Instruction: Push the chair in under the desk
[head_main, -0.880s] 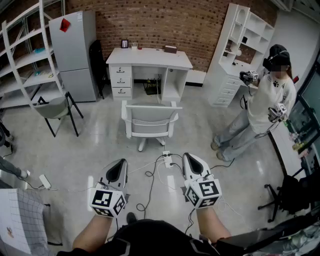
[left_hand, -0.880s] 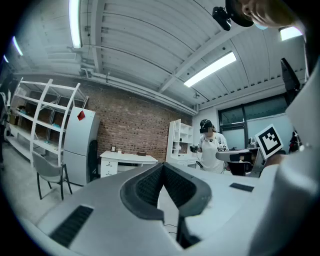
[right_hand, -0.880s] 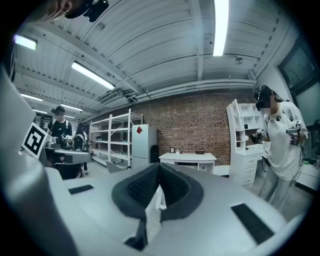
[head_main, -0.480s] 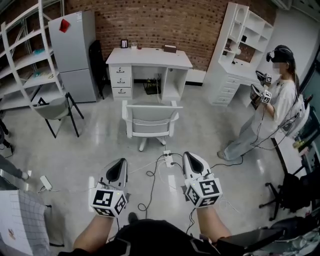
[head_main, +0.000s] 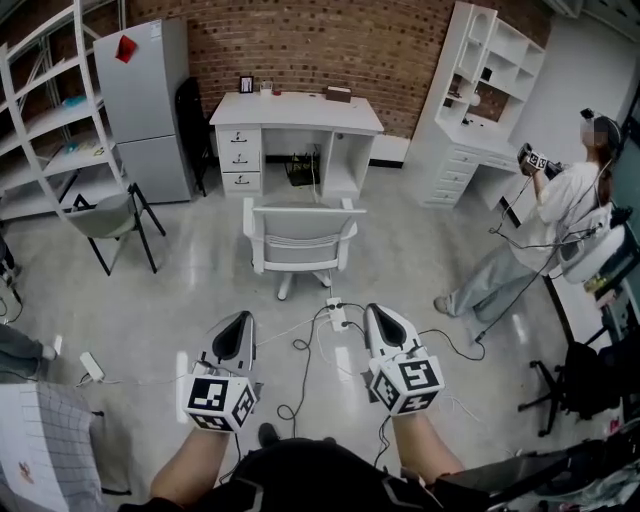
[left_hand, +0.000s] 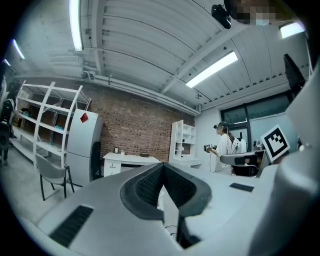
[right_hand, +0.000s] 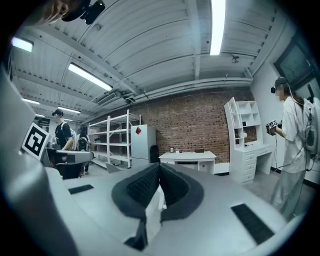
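a: so, where is the chair (head_main: 298, 240) found?

b: it is seen out on the open floor, its back turned toward the camera. it stands squarely in front of the desk (head_main: 296, 112) but apart from it. the knee opening of the desk is left unfilled, and the seat is not tucked under.

a: has any part of the task been done, then?

b: none that can be read from the scene. the chair is touched by neither the left gripper (head_main: 236, 335) nor the right gripper (head_main: 382, 325). the whole push is judged to be left. the gap to the chair has to be closed, the backrest met, and the chair rolled forward into the opening.

a: and how are the grippers held?

b: they are held about level, side by side, close to the body and well short of the chair. both pairs of jaws are clenched together, and nothing is gripped between them.

a: is anything found in the way?

b: a power strip (head_main: 337, 316) and loose cables (head_main: 300, 352) are laid on the floor between the grippers and the chair, so care may be needed in stepping. another person (head_main: 555, 215) is seen well off to the right, near the white shelving (head_main: 480, 80).
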